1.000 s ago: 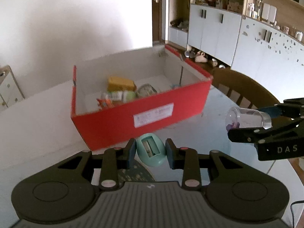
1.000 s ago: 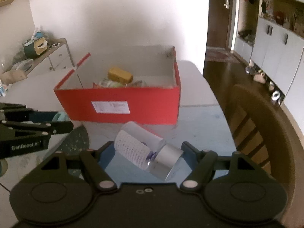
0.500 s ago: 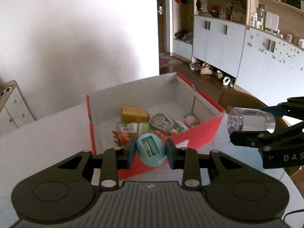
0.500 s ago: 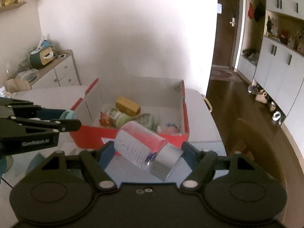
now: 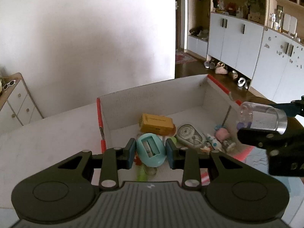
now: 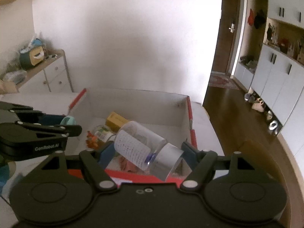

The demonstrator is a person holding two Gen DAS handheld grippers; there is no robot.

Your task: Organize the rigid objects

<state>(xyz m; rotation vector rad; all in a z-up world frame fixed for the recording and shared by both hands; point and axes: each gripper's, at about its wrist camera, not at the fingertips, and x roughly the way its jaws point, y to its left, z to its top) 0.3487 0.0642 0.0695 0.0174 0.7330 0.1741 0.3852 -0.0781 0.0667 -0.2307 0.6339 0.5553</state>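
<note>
My left gripper (image 5: 151, 153) is shut on a teal egg-shaped pencil sharpener (image 5: 151, 152) and holds it above the near left part of the red cardboard box (image 5: 152, 98). My right gripper (image 6: 150, 151) is shut on a clear bottle with a silver cap (image 6: 146, 148), held tilted over the box's near edge; the bottle also shows in the left wrist view (image 5: 262, 117). The box (image 6: 133, 100) holds a yellow block (image 5: 156, 123), a round grey tape dispenser (image 5: 190, 134), a small pink thing (image 5: 222, 134) and other small items.
The box stands on a white table (image 5: 47, 133). A white drawer unit (image 6: 51, 76) stands at the left by the wall. A wooden chair (image 6: 266, 161) is at the right. White cabinets (image 5: 247, 43) line the far right wall.
Both grippers have risen and moved forward over the box with their objects still held. The view now looks down into the box instead of at its red front.
</note>
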